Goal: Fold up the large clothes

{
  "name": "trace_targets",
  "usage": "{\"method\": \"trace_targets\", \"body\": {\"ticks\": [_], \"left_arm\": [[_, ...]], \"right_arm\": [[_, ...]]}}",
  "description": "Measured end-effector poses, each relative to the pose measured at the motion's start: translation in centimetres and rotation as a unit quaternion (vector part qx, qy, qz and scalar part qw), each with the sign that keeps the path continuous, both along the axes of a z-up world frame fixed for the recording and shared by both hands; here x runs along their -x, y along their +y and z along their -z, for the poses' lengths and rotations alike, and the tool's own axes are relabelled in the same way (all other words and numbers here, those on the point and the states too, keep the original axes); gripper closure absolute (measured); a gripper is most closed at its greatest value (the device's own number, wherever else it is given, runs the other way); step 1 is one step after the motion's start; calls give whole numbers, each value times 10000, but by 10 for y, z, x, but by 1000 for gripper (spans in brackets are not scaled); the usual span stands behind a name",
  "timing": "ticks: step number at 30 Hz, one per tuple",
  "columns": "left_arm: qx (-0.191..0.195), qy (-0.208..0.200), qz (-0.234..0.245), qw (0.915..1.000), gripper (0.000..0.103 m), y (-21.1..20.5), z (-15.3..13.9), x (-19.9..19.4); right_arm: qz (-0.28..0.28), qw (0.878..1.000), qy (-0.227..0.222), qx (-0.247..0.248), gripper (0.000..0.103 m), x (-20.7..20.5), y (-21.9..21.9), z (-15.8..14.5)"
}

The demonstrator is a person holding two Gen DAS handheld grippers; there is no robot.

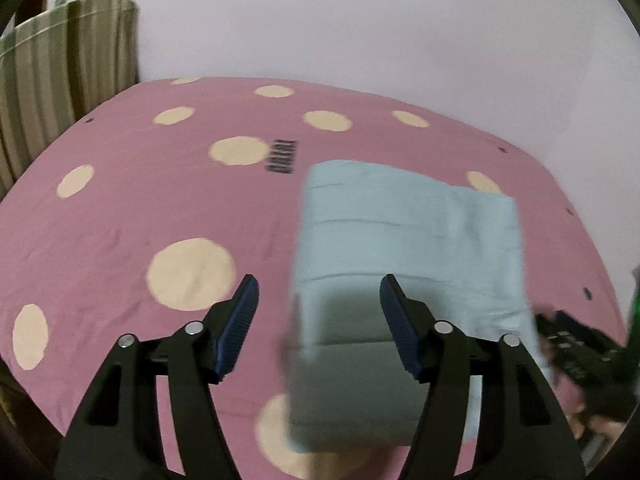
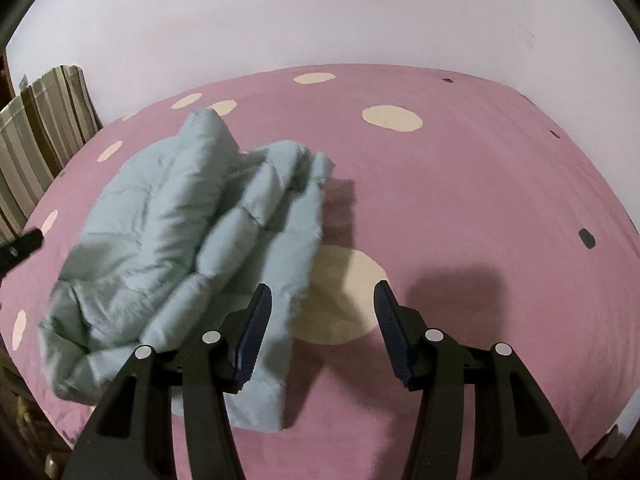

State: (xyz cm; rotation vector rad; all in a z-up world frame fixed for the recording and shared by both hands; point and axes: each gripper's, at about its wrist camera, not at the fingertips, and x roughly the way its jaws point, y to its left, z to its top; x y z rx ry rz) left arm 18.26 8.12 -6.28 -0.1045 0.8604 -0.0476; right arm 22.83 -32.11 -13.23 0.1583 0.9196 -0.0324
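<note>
My jacket (image 2: 176, 240) is pale blue-green and quilted. The sheet (image 1: 120, 208) is pink with large cream dots and small dark marks. The curtain (image 1: 60, 80) has olive and pale green stripes. The wall (image 1: 360, 20) is pale lilac-white. My grippers' pads (image 1: 240, 328) are dark blue, their arms black.

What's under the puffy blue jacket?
The jacket lies on a pink bedsheet with cream dots; one big dot peeks out beside it. Whatever else lies beneath is covered.
</note>
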Motion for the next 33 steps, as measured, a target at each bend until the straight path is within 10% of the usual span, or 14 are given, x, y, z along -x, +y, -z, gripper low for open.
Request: {"method": "trace_targets", "body": {"ticks": [6,25,33], "left_arm": [[153,209,-177,9995,34,35,22,-14],[338,527,-165,9979,34,39,61,-30],[246,487,-134,9984,34,29,55,-30]], "right_arm": [[14,9989,-236,-406,34,-14,10,-19],[-306,9963,226,-774,34,-68,47,6],[-418,9951,303,-848,89,-68,45,15]]}}
